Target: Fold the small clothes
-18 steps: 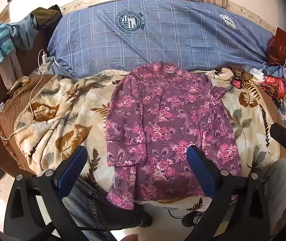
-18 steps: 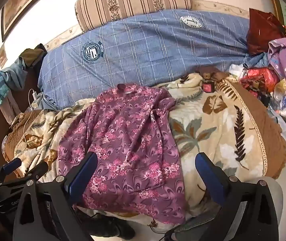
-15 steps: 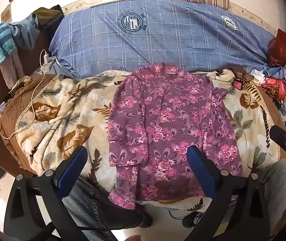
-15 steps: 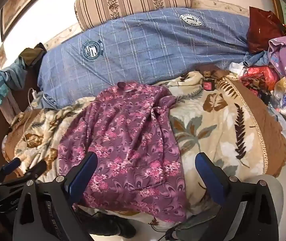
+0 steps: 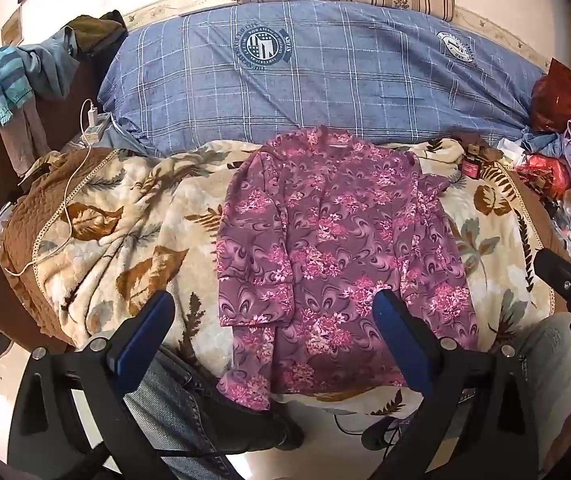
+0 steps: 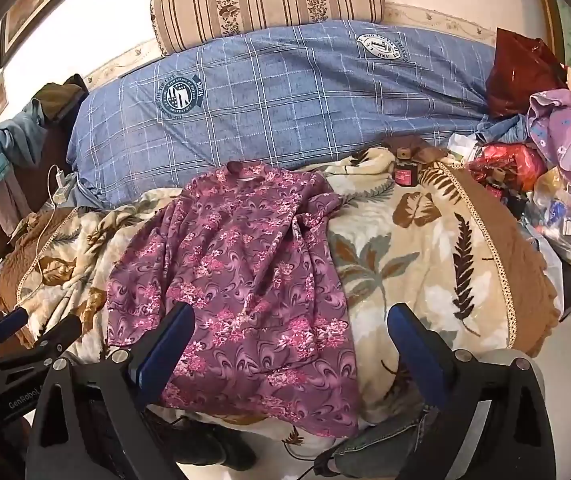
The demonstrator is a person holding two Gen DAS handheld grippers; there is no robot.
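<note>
Two grippers are hanging above the near edge of the bed, and I am seeing both with their jaws wide apart and nothing between them. One purple flowered shirt is lying spread on the leaf-pattern blanket, its collar pointing away from me toward the blue checked pillow, its hem hanging a little over the near edge. The left gripper is hovering over the lower left part of the shirt, where one sleeve is lying folded over the body. The right gripper is hovering over the lower right edge of the shirt, with its right finger above bare blanket. Neither one is touching the cloth.

A small dark red jar is standing on the blanket just beyond the shirt's right shoulder. A heap of bags and clothes is crowding the right side of the bed. A white charger cable is trailing over the blanket at the left, well apart from the shirt. A striped cushion is resting behind the pillow.
</note>
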